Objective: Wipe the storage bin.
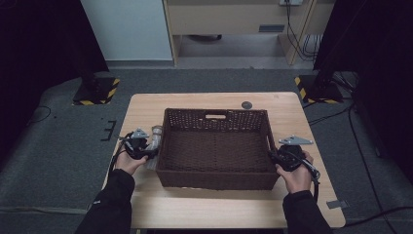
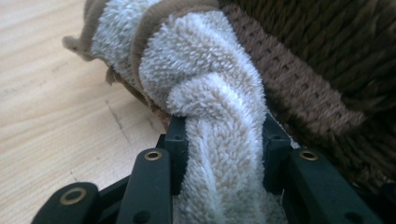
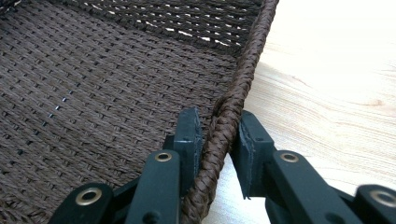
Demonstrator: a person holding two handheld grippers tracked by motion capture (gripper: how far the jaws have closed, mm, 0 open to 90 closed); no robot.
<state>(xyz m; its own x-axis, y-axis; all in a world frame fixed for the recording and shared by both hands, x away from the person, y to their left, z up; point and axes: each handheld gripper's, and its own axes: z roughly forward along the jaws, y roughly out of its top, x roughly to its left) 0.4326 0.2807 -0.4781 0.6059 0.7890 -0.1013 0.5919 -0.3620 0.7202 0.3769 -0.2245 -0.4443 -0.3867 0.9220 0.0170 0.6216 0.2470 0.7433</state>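
On a pale wooden desk [image 1: 146, 204], a person's left gripper [image 2: 224, 140] had its jaws clamped on a fluffy cream towel twisted into a rope [image 2: 205, 84], which lay just outside the left wall of a dark brown woven rectangular basket [image 1: 216, 146]. The towel's long axis ran straight out from the jaws, alongside that wall, so the left hand [image 1: 127, 163] was the nearer. The right gripper [image 3: 217, 140] had its jaws closed on the basket's braided right rim, one inside, one outside. The towel's far end was bunched and hard to read; its near end was cut off behind the jaws.
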